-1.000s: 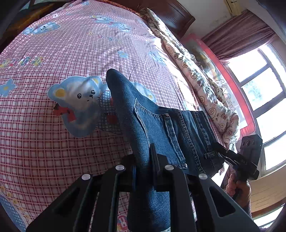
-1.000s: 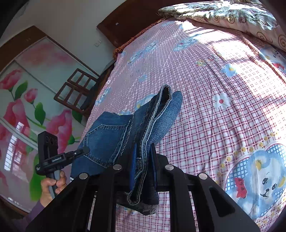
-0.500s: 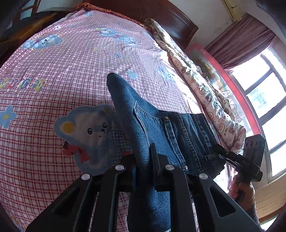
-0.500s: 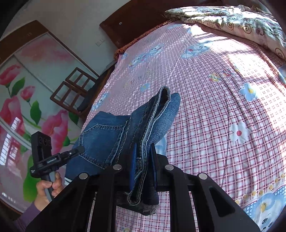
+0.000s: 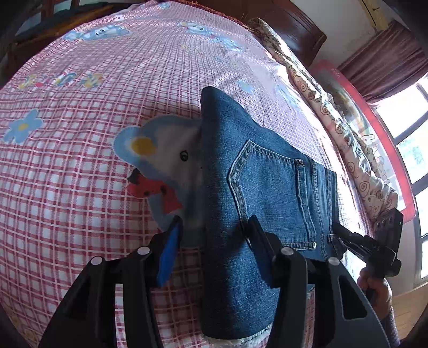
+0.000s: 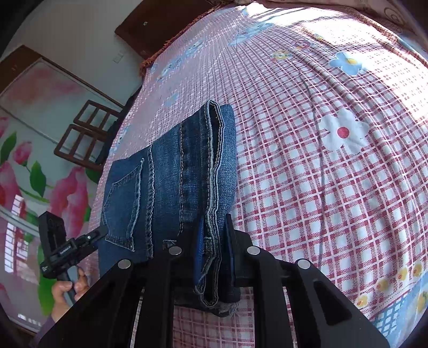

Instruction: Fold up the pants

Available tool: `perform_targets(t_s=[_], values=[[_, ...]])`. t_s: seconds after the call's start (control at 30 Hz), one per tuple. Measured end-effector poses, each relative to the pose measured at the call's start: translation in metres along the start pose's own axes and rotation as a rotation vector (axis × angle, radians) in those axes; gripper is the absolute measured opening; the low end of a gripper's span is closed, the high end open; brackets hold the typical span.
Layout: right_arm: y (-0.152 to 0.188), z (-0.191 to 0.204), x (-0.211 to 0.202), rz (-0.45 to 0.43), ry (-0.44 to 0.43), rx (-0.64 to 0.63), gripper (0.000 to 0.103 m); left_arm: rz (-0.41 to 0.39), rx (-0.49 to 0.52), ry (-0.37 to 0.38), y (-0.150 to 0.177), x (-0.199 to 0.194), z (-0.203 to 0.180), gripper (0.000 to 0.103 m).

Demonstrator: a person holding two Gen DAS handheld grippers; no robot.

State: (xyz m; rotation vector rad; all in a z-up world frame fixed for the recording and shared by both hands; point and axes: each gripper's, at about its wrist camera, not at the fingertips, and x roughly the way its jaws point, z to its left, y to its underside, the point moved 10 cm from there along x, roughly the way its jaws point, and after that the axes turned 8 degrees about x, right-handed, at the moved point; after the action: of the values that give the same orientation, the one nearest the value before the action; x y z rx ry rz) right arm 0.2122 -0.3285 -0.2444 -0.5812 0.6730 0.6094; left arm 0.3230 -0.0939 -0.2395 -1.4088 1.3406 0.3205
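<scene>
Jeans (image 5: 262,187), folded into a thick blue bundle, lying on the pink checked bedspread (image 5: 80,187), partly over a printed blue bear (image 5: 165,160). Long axis running from the near edge of the bed away toward the dark headboard (image 5: 294,24), folded end pointing that way, frayed hem ends nearest the cameras. Back pocket facing up, waistband side turned toward the window (image 5: 412,139) in the left wrist view.

Left gripper (image 5: 214,227) now parted about halfway, jaws just opened within the last moment. Blue-padded finger (image 5: 171,249) standing clear of the denim on one side, bedspread showing in the gap; other finger against the bundle's far side, so nothing pinched. Bundle between the fingers but not squeezed.

Right gripper (image 6: 214,235) clamped tight on the stitched side seam edge of the jeans, jaws nearly together with the layered denim pressed between them, hem threads hanging down behind the fingers.

Across in the right wrist view, left tool's nose at the pocket corner, a hand (image 6: 67,291) wrapped round its handle. Across in the left wrist view, right tool at the waistband edge by a belt loop, another hand (image 5: 374,286) gripping below. Floral quilt (image 5: 334,120) rolled along the far side of the bed.
</scene>
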Motion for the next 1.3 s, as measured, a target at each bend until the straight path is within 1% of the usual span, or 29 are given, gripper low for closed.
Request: perform_targets(t_s=[0.03,0.07,0.1,0.13,0.17,0.2,0.23,0.27,0.33,0.5,0.53,0.6,0.63,0.67,0.73,0.8,0.83,0.87,0.93,0.97,1.03,1.13,1.23,1.3], values=[[0.000,0.000,0.000,0.002,0.006,-0.002,0.014,-0.021,0.021,-0.041,-0.004,-0.009,0.000,0.055],[0.001,-0.001,0.000,0.004,0.013,-0.006,0.014,-0.034,0.023,-0.081,-0.006,-0.018,0.001,0.064],[0.001,-0.001,0.000,0.005,0.019,-0.002,0.014,-0.042,0.014,-0.134,-0.007,-0.028,0.003,0.080],[0.002,0.000,0.000,0.006,0.021,0.007,0.014,-0.059,0.019,-0.162,-0.009,-0.037,0.001,0.086],[0.001,0.001,0.000,0.008,0.023,0.008,0.014,-0.080,0.036,-0.169,-0.011,-0.045,-0.005,0.089],[-0.002,0.004,0.002,0.009,0.028,0.014,0.014,-0.092,0.052,-0.185,-0.011,-0.052,-0.010,0.094],[-0.003,0.004,0.001,0.010,0.033,0.025,0.017,-0.092,0.056,-0.215,-0.012,-0.056,-0.013,0.097],[-0.003,0.004,-0.001,0.011,0.031,0.028,0.017,-0.091,0.057,-0.221,-0.012,-0.058,-0.018,0.097],[-0.003,0.004,-0.005,0.004,0.043,0.027,0.017,-0.083,0.058,-0.186,-0.011,-0.057,-0.027,0.098],[-0.001,0.000,-0.020,-0.001,0.038,0.058,0.019,-0.023,0.097,-0.217,-0.007,-0.035,-0.044,0.098],[0.000,-0.001,-0.022,0.002,0.026,0.073,0.019,-0.008,0.110,-0.222,-0.005,-0.029,-0.046,0.098],[0.003,0.000,-0.026,0.009,-0.009,0.088,0.019,0.030,0.133,-0.266,0.002,-0.018,-0.046,0.098],[0.005,0.001,-0.028,0.014,-0.012,0.084,0.020,0.050,0.136,-0.272,0.006,-0.012,-0.045,0.098],[0.007,0.002,-0.028,0.018,-0.014,0.074,0.033,0.062,0.132,-0.277,0.009,-0.008,-0.044,0.098],[0.012,0.005,-0.026,0.024,0.000,0.056,0.049,0.078,0.121,-0.284,0.015,-0.002,-0.041,0.098],[0.017,0.006,-0.020,0.024,0.041,0.004,0.049,0.102,0.110,-0.285,0.023,0.005,-0.037,0.098],[0.019,0.007,-0.017,0.025,0.071,-0.032,0.048,0.114,0.106,-0.288,0.027,0.008,-0.035,0.098],[0.021,0.008,-0.014,0.025,0.096,-0.067,0.042,0.113,0.103,-0.286,0.030,0.010,-0.034,0.098],[0.023,0.008,-0.014,0.016,0.141,-0.122,0.024,0.100,0.097,-0.280,0.031,0.010,-0.032,0.100],[0.023,0.011,-0.017,0.009,0.135,-0.133,0.021,0.102,0.093,-0.279,0.032,0.009,-0.032,0.100],[0.022,0.017,-0.024,-0.004,0.143,-0.165,0.018,0.105,0.095,-0.281,0.031,0.009,-0.031,0.101],[0.022,0.025,-0.034,-0.033,0.150,-0.207,0.016,0.104,0.121,-0.303,0.028,0.008,-0.032,0.101],[0.020,0.026,-0.038,-0.044,0.148,-0.200,0.015,0.103,0.120,-0.302,0.026,0.009,-0.031,0.101],[0.021,0.022,-0.034,-0.040,0.150,-0.171,0.014,0.103,0.118,-0.295,0.026,0.009,-0.031,0.101]])
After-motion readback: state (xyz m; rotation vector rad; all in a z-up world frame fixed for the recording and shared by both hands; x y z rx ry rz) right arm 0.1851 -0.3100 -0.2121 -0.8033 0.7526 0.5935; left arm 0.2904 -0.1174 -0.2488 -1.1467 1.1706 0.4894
